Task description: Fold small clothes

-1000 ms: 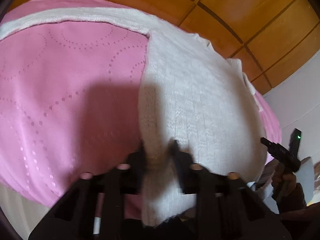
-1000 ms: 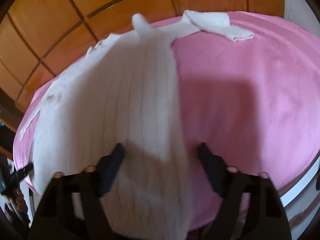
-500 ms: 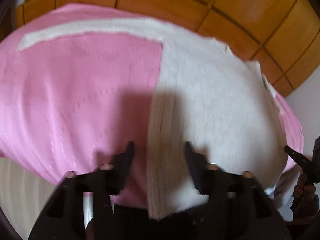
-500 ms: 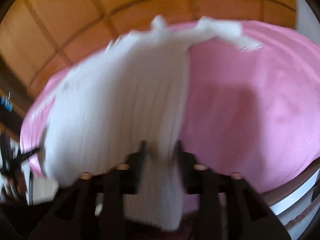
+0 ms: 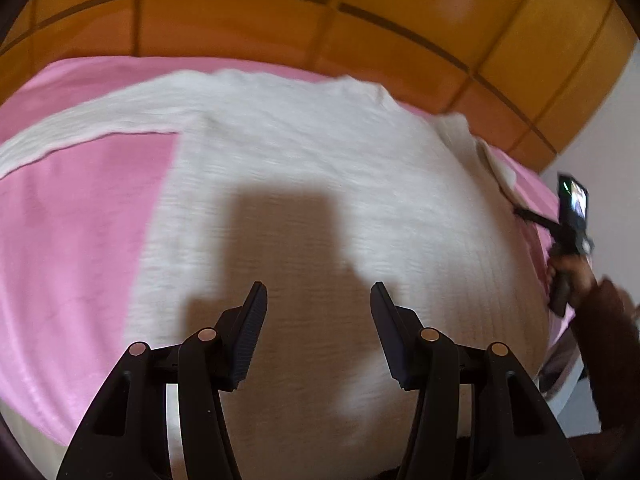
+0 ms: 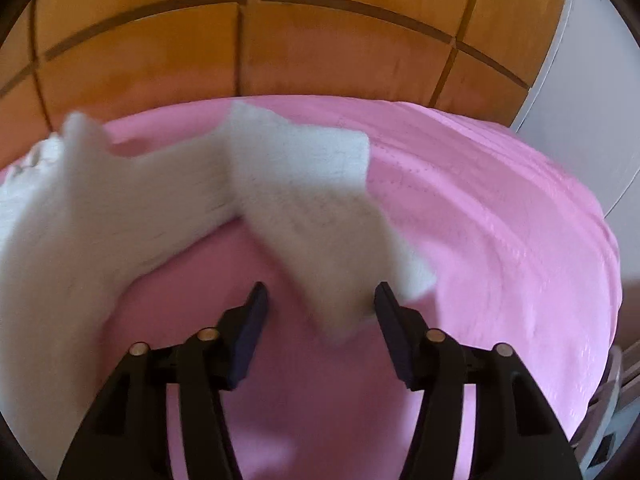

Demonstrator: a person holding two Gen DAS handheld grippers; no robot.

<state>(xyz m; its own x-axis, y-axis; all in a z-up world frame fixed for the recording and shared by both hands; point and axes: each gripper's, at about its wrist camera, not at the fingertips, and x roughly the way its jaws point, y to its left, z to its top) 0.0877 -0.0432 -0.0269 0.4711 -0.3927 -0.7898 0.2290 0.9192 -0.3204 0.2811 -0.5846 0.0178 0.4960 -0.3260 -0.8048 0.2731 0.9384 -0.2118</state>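
Observation:
A white knit sweater (image 5: 320, 184) lies spread on a pink bedcover (image 5: 76, 232). Its left sleeve (image 5: 92, 124) stretches out to the left. My left gripper (image 5: 318, 300) is open and empty, above the sweater's body near the hem. In the right wrist view the sweater's right sleeve (image 6: 312, 208) lies bent back toward me, its cuff end between my fingers. My right gripper (image 6: 320, 300) is open, just above the pink cover (image 6: 480, 240), with the cuff lying loose in its gap. The right gripper also shows in the left wrist view (image 5: 568, 232), held in a hand.
A wooden panelled headboard (image 5: 280, 24) rises behind the bed; it also shows in the right wrist view (image 6: 280, 40). A white wall (image 6: 592, 100) stands at the right. The bed's front edge drops off at the lower left (image 5: 24, 416).
Both grippers have opened and let go of the sweater's hem. The left has shifted over the sweater's body. The right has swung right to the bent sleeve.

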